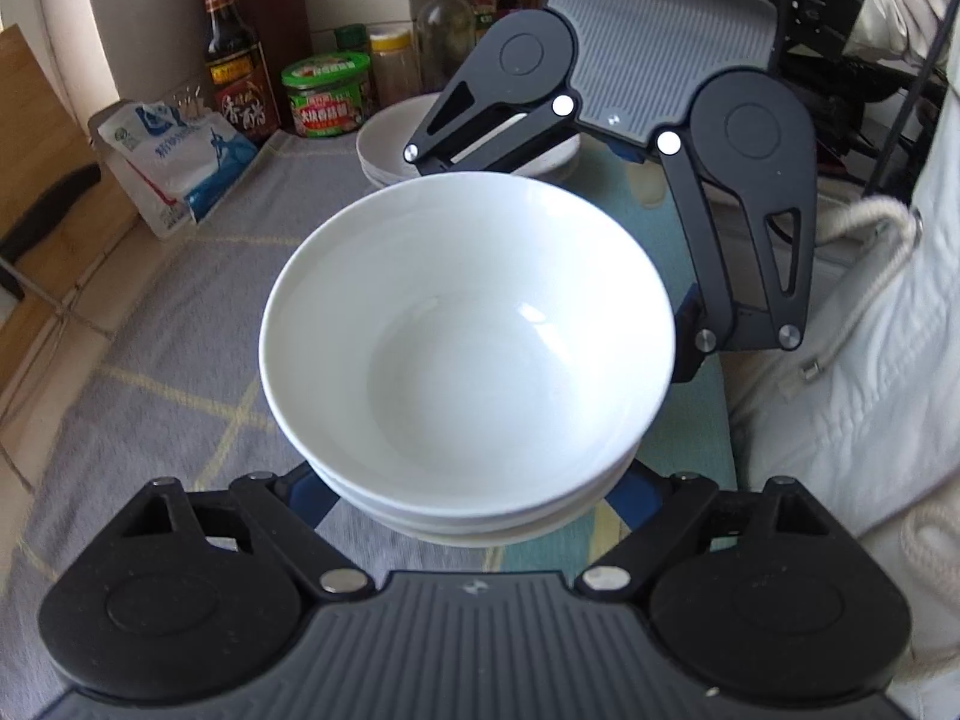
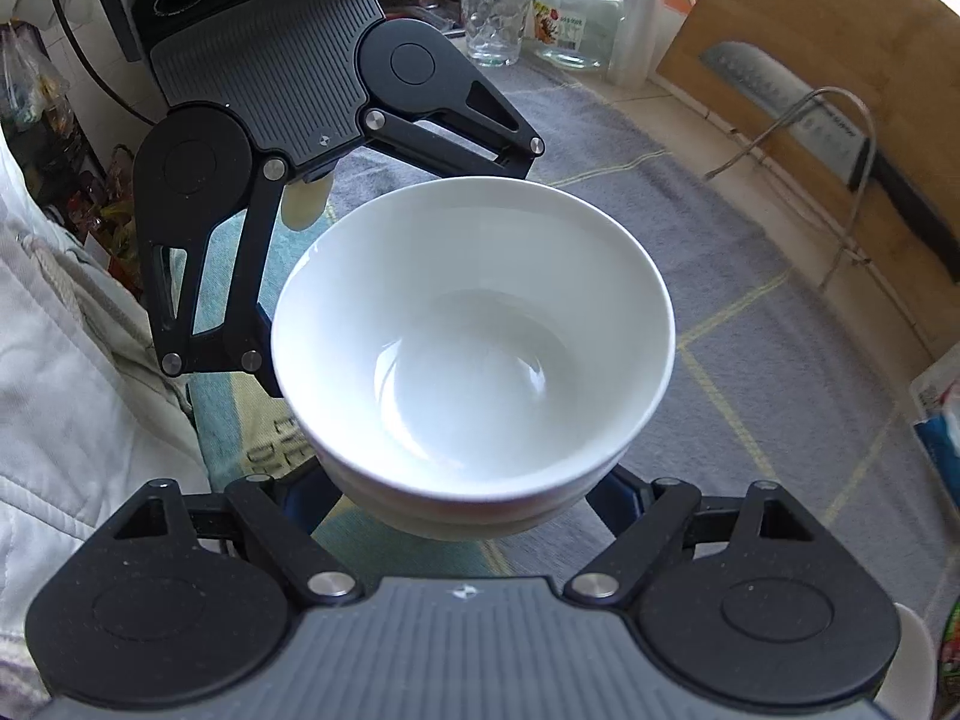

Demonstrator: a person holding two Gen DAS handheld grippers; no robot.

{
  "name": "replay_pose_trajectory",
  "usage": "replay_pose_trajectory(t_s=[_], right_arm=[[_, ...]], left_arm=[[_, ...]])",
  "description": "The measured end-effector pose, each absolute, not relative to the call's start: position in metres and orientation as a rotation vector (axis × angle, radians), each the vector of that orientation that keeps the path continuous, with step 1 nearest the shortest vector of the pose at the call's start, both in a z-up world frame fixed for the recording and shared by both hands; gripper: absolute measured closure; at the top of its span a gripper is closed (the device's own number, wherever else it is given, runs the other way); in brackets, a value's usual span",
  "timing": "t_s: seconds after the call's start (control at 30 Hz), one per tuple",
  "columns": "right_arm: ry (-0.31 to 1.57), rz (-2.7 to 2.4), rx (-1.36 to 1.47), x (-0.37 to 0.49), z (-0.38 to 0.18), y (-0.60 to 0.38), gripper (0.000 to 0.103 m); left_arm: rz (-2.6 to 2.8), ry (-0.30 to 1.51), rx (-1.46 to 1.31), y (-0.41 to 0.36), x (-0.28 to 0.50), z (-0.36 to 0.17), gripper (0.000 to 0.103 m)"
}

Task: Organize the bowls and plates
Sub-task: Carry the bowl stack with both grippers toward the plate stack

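A stack of white bowls (image 1: 468,330) (image 2: 474,330) hangs just above the grey checked cloth (image 1: 150,360), gripped from two opposite sides. In the left wrist view my left gripper (image 1: 468,516) clasps the lower bowls at the near side, its blue fingers (image 1: 306,498) pressed against the bowl wall. My right gripper (image 2: 462,510) does the same from the other side, one finger (image 2: 618,498) showing by the bowl. Each gripper also appears across the stack in the other's view. The fingertips are hidden under the bowls. Another pile of white dishes (image 1: 384,138) rests on the cloth behind.
A soy sauce bottle (image 1: 231,60), a green-lidded jar (image 1: 327,96) and a white-and-blue bag (image 1: 174,150) line the back. A glass mug (image 2: 492,18), a glass jar (image 2: 576,6) and a cutting board with a cleaver (image 2: 840,138) border the other side. A person's white garment (image 1: 840,390) is close.
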State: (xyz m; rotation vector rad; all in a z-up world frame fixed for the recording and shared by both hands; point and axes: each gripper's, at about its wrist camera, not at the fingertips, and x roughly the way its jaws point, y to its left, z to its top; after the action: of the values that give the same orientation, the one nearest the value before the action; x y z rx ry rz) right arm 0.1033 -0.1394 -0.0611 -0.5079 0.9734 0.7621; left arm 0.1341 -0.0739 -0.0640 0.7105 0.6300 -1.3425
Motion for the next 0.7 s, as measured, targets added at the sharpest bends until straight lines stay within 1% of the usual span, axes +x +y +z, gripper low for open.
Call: replay_pose_trajectory(t_s=[0.13,0.47,0.7], right_arm=[[0.959,0.749,-0.536,0.101,-0.048,-0.171,0.013],[0.943,0.655,-0.597,0.098,-0.016,-0.269,0.013],[0.974,0.611,-0.574,0.095,-0.022,-0.325,0.013]], left_arm=[[-1.331,0.6,0.709,-0.104,0.135,-0.054,0.013],[-1.357,0.49,0.704,-0.21,0.145,-0.031,0.013],[-1.396,0.493,0.7,-0.27,0.157,-0.039,0.013]])
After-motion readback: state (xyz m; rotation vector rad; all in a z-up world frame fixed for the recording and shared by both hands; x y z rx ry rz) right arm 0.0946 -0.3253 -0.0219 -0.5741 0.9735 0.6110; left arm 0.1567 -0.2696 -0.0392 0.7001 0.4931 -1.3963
